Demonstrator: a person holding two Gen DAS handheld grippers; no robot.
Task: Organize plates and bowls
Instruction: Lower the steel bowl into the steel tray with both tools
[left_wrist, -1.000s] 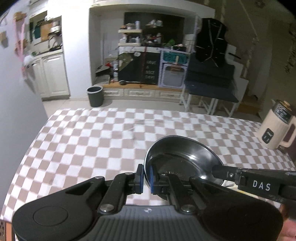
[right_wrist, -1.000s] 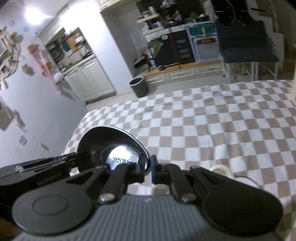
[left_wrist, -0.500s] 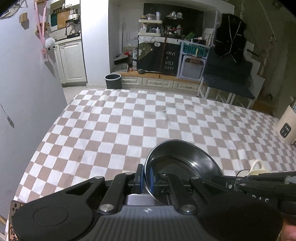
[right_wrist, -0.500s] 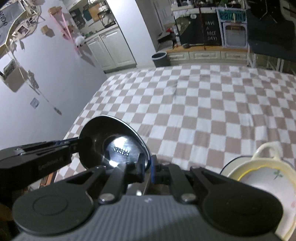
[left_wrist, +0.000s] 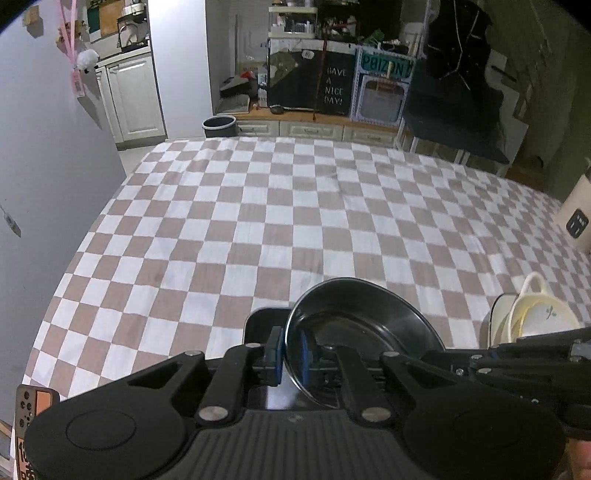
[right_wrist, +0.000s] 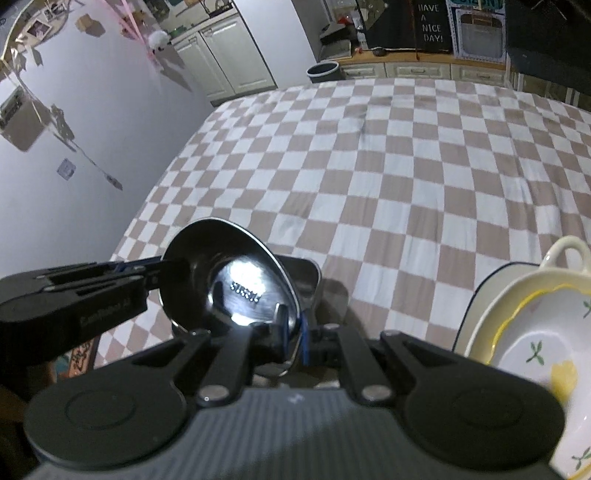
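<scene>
Evidently gripped from both sides to stay level: round stainless-steel bowl (left_wrist: 364, 325), rim pinched in narrow jaws of left gripper (left_wrist: 291, 356) and right gripper (right_wrist: 293, 341) alike, hanging above a black rectangular tray (right_wrist: 308, 275) on the checkered surface (left_wrist: 295, 221). Only from the right: the cream floral dish (right_wrist: 535, 350) close up.

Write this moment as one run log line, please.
left gripper: shut on steel bowl | right gripper: shut on same bowl | below: black tray
</scene>
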